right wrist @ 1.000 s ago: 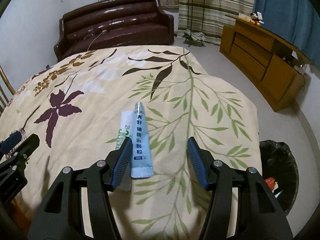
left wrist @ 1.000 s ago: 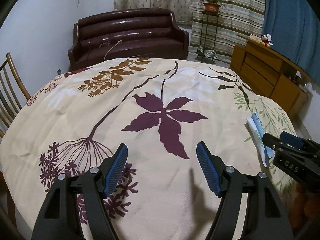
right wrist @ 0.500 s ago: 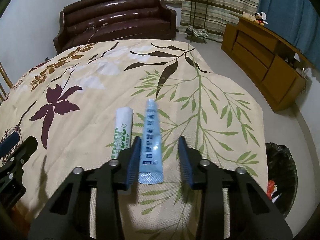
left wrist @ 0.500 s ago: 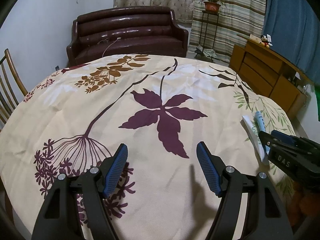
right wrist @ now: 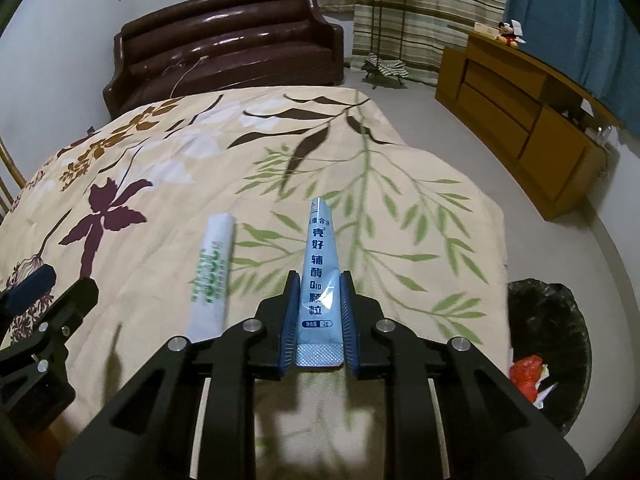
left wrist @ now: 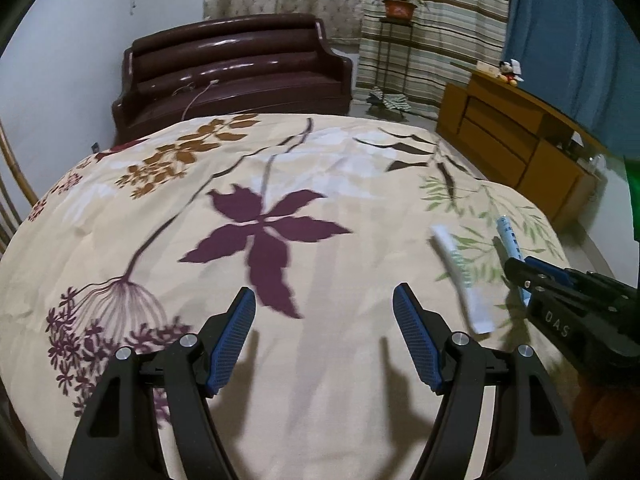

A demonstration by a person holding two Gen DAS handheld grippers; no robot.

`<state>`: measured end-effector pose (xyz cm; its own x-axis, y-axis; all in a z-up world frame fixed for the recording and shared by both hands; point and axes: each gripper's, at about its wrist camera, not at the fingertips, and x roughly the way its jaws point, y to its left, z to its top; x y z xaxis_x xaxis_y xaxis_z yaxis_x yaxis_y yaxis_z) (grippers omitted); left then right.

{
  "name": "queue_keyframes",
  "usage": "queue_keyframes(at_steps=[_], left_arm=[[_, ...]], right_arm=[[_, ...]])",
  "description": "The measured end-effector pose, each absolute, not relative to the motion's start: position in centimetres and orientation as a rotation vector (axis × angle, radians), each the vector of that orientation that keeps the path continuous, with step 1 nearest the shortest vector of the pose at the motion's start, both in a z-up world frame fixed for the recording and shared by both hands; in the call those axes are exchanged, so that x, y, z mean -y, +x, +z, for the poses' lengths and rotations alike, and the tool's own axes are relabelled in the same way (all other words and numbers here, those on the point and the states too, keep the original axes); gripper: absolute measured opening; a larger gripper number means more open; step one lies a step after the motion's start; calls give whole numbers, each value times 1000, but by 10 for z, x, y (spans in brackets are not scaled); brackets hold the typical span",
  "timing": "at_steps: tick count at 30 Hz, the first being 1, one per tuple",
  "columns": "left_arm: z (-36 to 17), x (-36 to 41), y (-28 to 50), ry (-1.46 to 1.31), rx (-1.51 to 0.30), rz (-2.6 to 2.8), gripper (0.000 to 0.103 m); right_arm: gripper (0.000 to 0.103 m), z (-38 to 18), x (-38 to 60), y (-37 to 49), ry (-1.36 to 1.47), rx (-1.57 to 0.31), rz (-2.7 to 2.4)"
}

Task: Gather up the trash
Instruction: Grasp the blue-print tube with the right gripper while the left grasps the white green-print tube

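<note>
Blue-padded fingers (right wrist: 289,316) of the right gripper (right wrist: 319,280) pinch a pale-blue foil sachet (right wrist: 321,276) above the floral tablecloth (right wrist: 400,208), left gripper (left wrist: 324,300) gaping empty; that slick packet might slip short of the black-lined bin (right wrist: 560,304) beside the cloth.

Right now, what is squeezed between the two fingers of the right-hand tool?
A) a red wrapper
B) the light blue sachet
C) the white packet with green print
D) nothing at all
B: in the right wrist view the right gripper has its blue pads pressed on both sides of the light blue sachet, while the white packet lies untouched on the tablecloth beside it.
</note>
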<state>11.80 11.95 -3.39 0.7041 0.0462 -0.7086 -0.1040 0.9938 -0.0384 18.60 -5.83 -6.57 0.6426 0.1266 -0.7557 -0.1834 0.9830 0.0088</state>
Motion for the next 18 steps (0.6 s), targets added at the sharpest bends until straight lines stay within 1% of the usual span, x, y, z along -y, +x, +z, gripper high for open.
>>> queue_keyframes(at_steps=[10,18], left_arm=[[-29,-69,137,-51,-782,17,69],[-44,-47,159,-3,-831,6,69]], right_arm=[[20,-65,100,180,-22,-846,139],[20,-65,112,178,9,-839,149]])
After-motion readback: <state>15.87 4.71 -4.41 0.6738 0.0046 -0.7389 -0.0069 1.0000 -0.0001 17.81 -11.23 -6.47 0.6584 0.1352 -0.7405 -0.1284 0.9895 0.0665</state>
